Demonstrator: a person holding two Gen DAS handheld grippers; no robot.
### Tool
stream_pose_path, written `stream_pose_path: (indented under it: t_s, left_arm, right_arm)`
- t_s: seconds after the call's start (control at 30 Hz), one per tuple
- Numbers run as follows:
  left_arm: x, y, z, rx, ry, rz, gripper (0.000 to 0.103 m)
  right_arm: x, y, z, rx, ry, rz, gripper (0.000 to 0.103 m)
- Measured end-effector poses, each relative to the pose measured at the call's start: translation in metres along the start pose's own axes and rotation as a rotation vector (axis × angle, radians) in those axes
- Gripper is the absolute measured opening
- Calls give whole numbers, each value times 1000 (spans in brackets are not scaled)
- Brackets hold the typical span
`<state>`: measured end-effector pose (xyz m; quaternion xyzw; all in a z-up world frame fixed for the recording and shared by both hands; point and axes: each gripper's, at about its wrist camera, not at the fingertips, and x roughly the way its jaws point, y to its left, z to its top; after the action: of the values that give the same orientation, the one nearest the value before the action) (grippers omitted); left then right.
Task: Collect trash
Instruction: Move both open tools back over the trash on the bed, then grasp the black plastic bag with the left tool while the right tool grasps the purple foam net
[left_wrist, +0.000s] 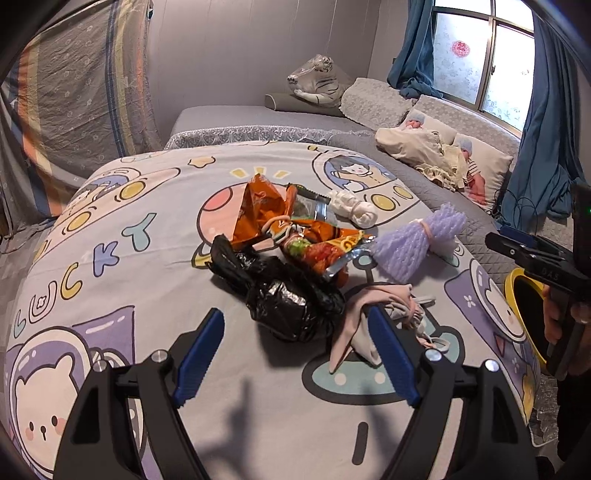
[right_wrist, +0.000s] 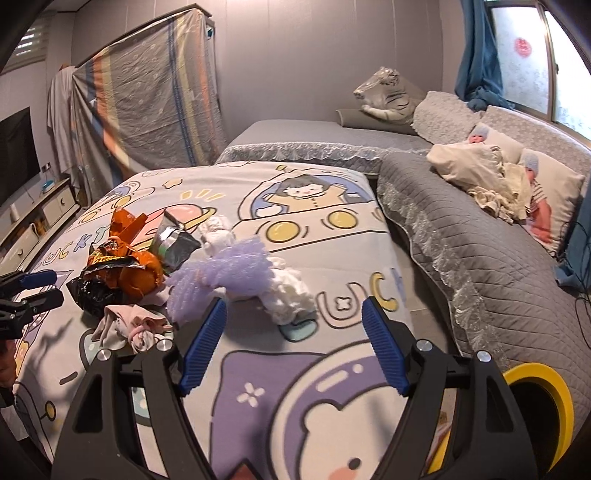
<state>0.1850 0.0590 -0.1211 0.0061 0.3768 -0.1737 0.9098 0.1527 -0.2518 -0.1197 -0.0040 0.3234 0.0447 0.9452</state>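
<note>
Trash lies in a heap on the cartoon-print bedspread (left_wrist: 129, 258). There is a crumpled black plastic bag (left_wrist: 288, 299), orange snack wrappers (left_wrist: 295, 229), a purple foam net (left_wrist: 413, 240), white crumpled tissue (left_wrist: 354, 208) and a pinkish cloth scrap (left_wrist: 369, 317). My left gripper (left_wrist: 297, 354) is open, just short of the black bag, its right finger over the pink scrap. My right gripper (right_wrist: 293, 345) is open and empty, just short of the purple foam net (right_wrist: 221, 280) and white tissue (right_wrist: 288, 295). A yellow-rimmed bin (right_wrist: 546, 391) stands at the bed's right edge.
A grey quilted sofa (right_wrist: 480, 258) with pillows and a plush tiger (right_wrist: 388, 92) runs along the right and back. A covered rack (right_wrist: 147, 103) stands at the back left. The right gripper also shows at the right edge of the left wrist view (left_wrist: 535, 254).
</note>
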Motion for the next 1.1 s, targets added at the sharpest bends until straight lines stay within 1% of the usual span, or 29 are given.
stream_pose_path:
  t_s: [0.2, 0.5, 0.63, 0.9, 1.0, 1.1]
  left_arm:
    - [7, 0, -1, 5, 18, -8, 77]
    - [24, 0, 1, 5, 54, -27, 77]
    - [33, -3, 2, 23, 73, -21, 77]
    - [49, 0, 7, 20, 113, -3, 77]
    - [54, 2, 7, 12, 128, -10, 76]
    - [58, 4, 9, 12, 135, -1, 74]
  right_arm:
    - [13, 12, 4, -29, 11, 15, 74]
    - [34, 14, 8, -40, 49, 31, 75]
    - [44, 16, 12, -39, 63, 44, 75]
    - [62, 25, 21, -58, 75, 68, 75]
    - [68, 29, 24, -61, 77, 72, 75]
    - [75, 30, 26, -61, 84, 77, 75]
